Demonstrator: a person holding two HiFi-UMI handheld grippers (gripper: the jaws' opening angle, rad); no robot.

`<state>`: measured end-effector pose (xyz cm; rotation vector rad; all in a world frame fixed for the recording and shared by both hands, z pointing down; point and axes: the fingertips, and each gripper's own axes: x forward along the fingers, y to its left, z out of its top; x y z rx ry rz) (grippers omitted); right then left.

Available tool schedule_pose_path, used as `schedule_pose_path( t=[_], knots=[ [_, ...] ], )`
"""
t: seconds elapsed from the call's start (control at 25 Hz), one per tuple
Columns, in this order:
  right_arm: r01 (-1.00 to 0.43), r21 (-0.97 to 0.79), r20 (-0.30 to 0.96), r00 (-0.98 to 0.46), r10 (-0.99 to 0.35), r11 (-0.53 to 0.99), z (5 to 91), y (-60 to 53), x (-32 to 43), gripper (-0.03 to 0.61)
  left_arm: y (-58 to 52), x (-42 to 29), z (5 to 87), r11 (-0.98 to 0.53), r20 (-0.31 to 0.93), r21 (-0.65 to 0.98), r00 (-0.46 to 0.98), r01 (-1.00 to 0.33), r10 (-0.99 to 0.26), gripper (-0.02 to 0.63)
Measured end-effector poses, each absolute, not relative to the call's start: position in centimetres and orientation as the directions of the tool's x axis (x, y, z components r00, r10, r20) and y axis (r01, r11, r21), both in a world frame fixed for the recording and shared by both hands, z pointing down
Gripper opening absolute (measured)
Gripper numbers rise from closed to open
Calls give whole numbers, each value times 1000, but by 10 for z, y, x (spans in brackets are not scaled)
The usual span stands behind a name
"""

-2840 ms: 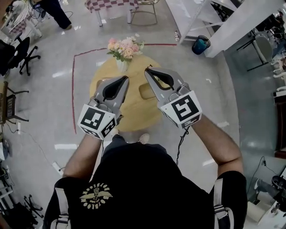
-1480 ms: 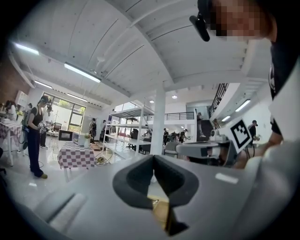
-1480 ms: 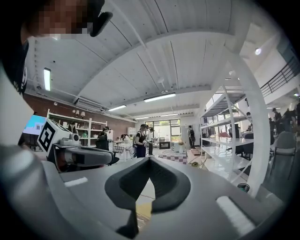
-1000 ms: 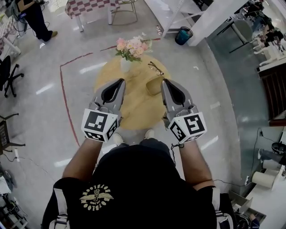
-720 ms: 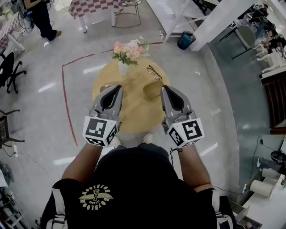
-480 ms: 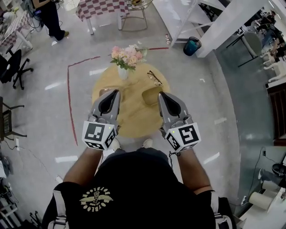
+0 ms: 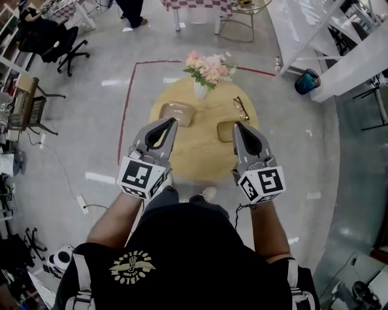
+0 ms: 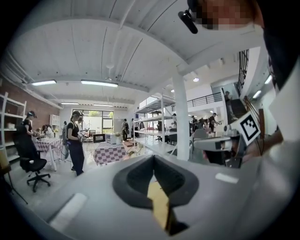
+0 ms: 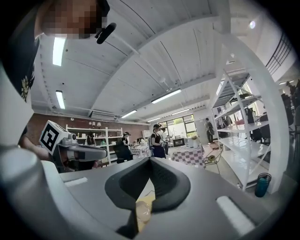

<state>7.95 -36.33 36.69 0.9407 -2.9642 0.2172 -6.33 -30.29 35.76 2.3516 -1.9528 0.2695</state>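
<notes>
Both grippers are held side by side above the near half of a round wooden table [image 7: 200, 154]. My left gripper [image 7: 172, 121] is shut with nothing in it, its tips just over a shallow tan dish [image 7: 176, 113]. The right gripper [image 7: 237, 125] is also shut and holds nothing, beside a second tan dish [image 7: 225, 130]. A white vase of pink flowers [image 7: 208, 68] stands at the table's far edge, with a pair of glasses [image 7: 240, 109] to its right. In the left gripper view the left gripper [image 8: 153, 157] points level into the room, as does the right gripper [image 9: 149, 159] in its view.
A red tape line [image 7: 127, 97] marks the floor round the table. Office chairs [image 7: 57, 42] stand at the far left, a chequered-cloth table [image 7: 197, 5] and a standing person beyond it, white shelving and a blue bin [image 7: 307, 82] at the far right.
The head view has swung, so the table now lies further right and the left dish shows fully. Both grippers stay shut side by side over the table's near half.
</notes>
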Motion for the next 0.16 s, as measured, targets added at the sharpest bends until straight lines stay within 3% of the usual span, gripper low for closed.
schedule_pose_path(
  t=[0.16],
  knots=[
    [-553,-120,76,-833,-547,825,386,-363,71,0,-292,-75,360,-167,182,-90,149,-982,-972,2]
  ],
)
